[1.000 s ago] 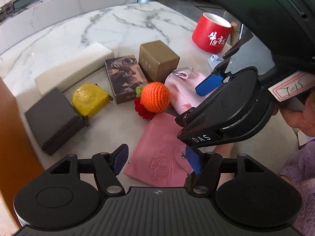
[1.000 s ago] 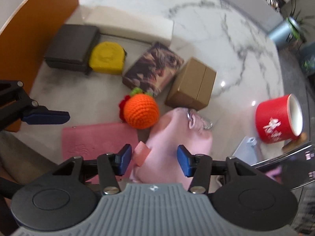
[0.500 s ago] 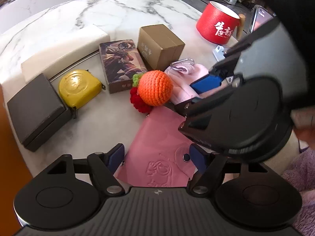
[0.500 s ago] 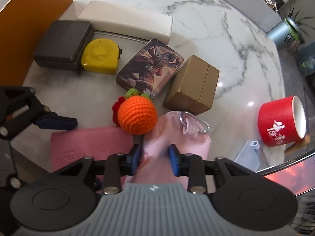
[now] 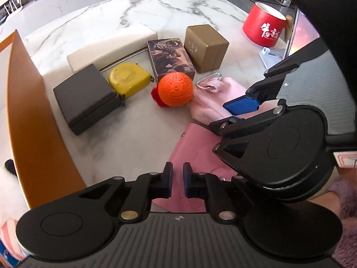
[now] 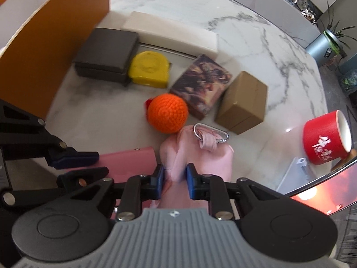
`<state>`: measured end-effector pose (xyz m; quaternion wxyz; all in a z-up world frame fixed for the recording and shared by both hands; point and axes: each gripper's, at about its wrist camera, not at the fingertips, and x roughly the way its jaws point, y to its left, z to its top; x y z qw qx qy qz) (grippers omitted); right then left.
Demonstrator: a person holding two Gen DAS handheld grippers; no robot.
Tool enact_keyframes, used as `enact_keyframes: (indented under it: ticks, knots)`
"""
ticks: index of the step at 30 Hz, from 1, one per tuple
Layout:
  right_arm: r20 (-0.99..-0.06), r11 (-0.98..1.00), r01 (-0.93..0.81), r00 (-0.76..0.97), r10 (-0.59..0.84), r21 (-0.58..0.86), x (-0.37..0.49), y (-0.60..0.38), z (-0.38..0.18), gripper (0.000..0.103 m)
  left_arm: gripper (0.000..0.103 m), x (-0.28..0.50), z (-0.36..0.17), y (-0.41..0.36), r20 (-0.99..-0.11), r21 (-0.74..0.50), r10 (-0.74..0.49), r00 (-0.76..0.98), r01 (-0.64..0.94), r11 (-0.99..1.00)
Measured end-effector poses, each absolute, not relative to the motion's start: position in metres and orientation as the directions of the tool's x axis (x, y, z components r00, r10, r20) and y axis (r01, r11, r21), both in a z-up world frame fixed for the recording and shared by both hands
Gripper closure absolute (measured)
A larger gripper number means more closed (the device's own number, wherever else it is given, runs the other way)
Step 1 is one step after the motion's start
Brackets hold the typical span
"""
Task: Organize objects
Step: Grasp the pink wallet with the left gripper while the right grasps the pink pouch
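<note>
My right gripper (image 6: 175,182) is shut on a soft pink cloth pouch (image 6: 200,154) with a silver carabiner (image 6: 212,134); the pouch also shows in the left wrist view (image 5: 212,105). My left gripper (image 5: 177,179) is shut on the edge of a flat pink leather pouch (image 5: 196,143), which lies beside the cloth pouch (image 6: 129,160). An orange crocheted ball (image 5: 175,89) sits just beyond both, also in the right wrist view (image 6: 167,112).
A dark grey box (image 5: 86,97), yellow tape measure (image 5: 129,80), picture box (image 5: 169,58), brown carton (image 5: 205,47) and long white box (image 5: 111,49) line the marble table (image 5: 145,15). A red mug (image 5: 264,28) stands far right. An orange panel (image 5: 29,116) rises on the left.
Both grippers have closed: the right on the pink cloth pouch, the left on the flat pink pouch's edge. The left gripper has shifted leftward.
</note>
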<state>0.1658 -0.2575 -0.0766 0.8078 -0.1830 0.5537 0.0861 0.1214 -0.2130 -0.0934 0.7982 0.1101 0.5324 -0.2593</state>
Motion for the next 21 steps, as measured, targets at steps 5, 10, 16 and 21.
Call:
enact_keyframes:
  ticks: [5, 10, 16, 21]
  knots:
    - [-0.929, 0.933, -0.33, 0.37, -0.013, -0.144, 0.152, -0.257, -0.072, 0.08, 0.063, 0.112, -0.093, -0.204, -0.898, -0.119, -0.321, 0.302, 0.537, 0.835]
    - [-0.94, 0.947, -0.317, 0.337, 0.06, -0.054, 0.143, -0.263, -0.07, 0.08, 0.033, 0.11, -0.106, -0.214, -0.913, -0.059, -0.289, 0.289, 0.607, 0.793]
    - [-0.937, 0.949, -0.312, 0.34, 0.081, -0.031, 0.137, -0.265, -0.074, 0.08, 0.029, 0.11, -0.115, -0.214, -0.912, -0.09, -0.319, 0.259, 0.633, 0.769]
    - [-0.938, 0.953, -0.302, 0.335, 0.094, -0.013, 0.135, -0.265, -0.071, 0.08, 0.041, 0.105, -0.11, -0.21, -0.918, -0.084, -0.304, 0.253, 0.625, 0.776]
